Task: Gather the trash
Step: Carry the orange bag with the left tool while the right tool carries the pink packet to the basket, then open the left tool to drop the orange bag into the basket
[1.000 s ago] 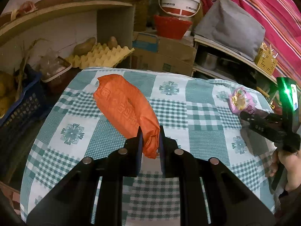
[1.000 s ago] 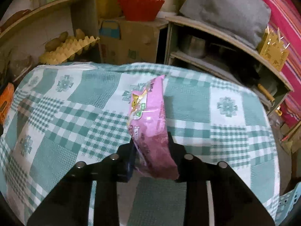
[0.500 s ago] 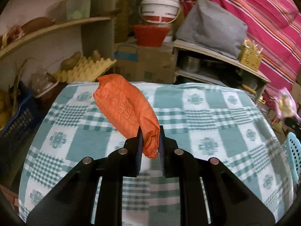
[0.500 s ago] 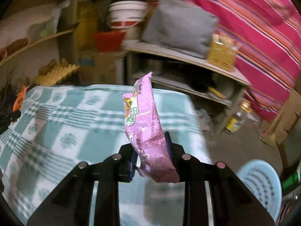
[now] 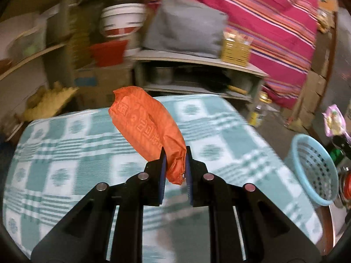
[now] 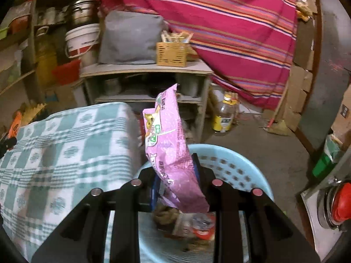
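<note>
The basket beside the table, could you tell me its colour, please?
Light blue basket, clearest in the right wrist view.

Checked tablecloth (image 5: pixel 65 153) — grey cushion (image 6: pixel 131 39), white bucket (image 6: pixel 82 40)

You face a dim, crowded storeroom. A table under a green-and-white checked cloth (image 5: pixel 72 153) fills your lower left. At twelve o'clock stands a low wooden shelf unit (image 6: pixel 144 72), a gray cushion (image 6: pixel 131 37) and a yellow slatted box (image 6: pixel 172 53) on top. At ten o'clock sits a white bucket (image 6: pixel 82 41). A pink striped cloth (image 6: pixel 230 26) hangs at one o'clock above the bare concrete floor (image 6: pixel 258 140).
</note>
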Demonstrator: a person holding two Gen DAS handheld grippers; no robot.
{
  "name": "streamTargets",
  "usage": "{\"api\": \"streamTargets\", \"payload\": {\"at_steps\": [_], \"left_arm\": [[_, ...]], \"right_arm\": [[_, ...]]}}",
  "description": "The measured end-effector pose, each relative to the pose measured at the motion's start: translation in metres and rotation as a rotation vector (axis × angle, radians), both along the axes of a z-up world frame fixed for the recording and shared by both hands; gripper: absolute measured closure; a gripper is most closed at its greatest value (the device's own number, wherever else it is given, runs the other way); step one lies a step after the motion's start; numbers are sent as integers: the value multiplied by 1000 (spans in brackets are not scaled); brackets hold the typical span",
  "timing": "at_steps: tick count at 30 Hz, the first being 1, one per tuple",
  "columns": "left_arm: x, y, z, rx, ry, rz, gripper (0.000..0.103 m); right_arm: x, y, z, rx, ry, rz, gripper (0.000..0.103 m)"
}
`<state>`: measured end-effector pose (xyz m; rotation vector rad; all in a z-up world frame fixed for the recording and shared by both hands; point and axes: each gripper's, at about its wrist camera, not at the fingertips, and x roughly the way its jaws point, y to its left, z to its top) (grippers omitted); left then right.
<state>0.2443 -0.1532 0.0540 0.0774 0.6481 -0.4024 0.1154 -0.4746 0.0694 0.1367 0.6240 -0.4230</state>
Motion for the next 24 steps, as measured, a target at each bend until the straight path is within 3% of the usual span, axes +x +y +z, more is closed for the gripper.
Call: {"api": "streamTargets", "payload": {"at_steps": [11, 24], "left_arm": [[-57, -147, -12, -3, 10, -256, 89], [-95, -239, -25, 27, 15, -408, 88]], "right_arm": [[-41, -62, -12, 92, -7, -59, 76], [-58, -83, -22, 128, 4, -67, 76]]}}
